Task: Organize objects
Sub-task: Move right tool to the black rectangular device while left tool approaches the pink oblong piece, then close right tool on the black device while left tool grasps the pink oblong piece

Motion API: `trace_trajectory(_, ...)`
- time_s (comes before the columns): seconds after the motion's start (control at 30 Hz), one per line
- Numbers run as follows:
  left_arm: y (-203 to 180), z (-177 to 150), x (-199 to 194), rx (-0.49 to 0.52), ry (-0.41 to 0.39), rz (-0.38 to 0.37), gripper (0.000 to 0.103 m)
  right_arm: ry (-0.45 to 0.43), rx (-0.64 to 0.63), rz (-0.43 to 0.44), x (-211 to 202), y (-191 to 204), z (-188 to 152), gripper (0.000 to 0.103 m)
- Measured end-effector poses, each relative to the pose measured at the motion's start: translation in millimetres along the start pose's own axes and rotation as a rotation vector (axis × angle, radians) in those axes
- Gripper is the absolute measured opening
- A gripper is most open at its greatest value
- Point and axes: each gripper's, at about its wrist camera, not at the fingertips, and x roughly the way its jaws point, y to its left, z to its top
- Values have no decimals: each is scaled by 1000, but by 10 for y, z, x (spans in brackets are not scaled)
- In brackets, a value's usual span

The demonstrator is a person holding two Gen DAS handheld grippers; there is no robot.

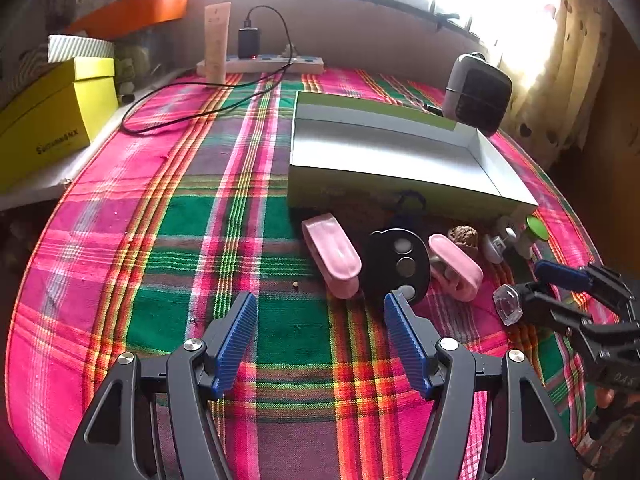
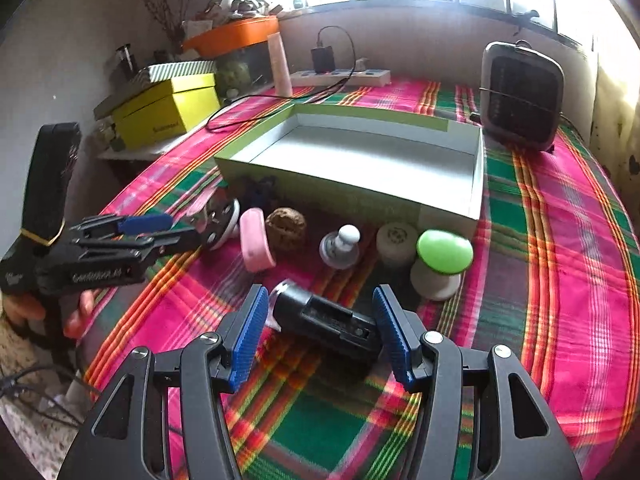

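Observation:
A shallow white box [image 1: 384, 152] with green sides stands open on the plaid cloth. Along its near wall lie a pink clip [image 1: 332, 256], a round black remote [image 1: 400, 264], a second pink clip [image 1: 456, 268], a walnut [image 1: 464, 236], a white knob [image 1: 496, 242] and a green-capped piece [image 1: 534, 234]. My left gripper [image 1: 320, 312] is open just short of the remote, holding nothing. My right gripper [image 2: 320, 320] is open, its fingers on either side of a black cylindrical device [image 2: 328, 320] with a clear lens end [image 2: 280, 292], lying on the cloth.
A grey speaker-like unit [image 2: 520, 96] stands behind the box at right. A power strip [image 1: 260, 64] with charger and black cable [image 1: 180, 116] lies at the back. Yellow boxes [image 1: 52, 120] sit on a shelf at left. A hand [image 2: 76, 312] holds the left gripper.

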Motion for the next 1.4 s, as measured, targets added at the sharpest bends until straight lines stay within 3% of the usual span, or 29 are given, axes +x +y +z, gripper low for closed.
trace_trajectory(0.43,39,70,33,-37,4,-10,66,90,-103,9,61,298,-174,56)
trace_trajectory(0.73,127,242,74,-68,-4,5,66,60,-67,-5,90,304,-139,55)
trace_trajectory(1.07,180,287,160,-35,14,87,66,37,-23,-28,94,239,-113,35)
trace_trajectory(1.4,170,384,284,1,16,141,65,26,-19,-43,122,245,-107,34)
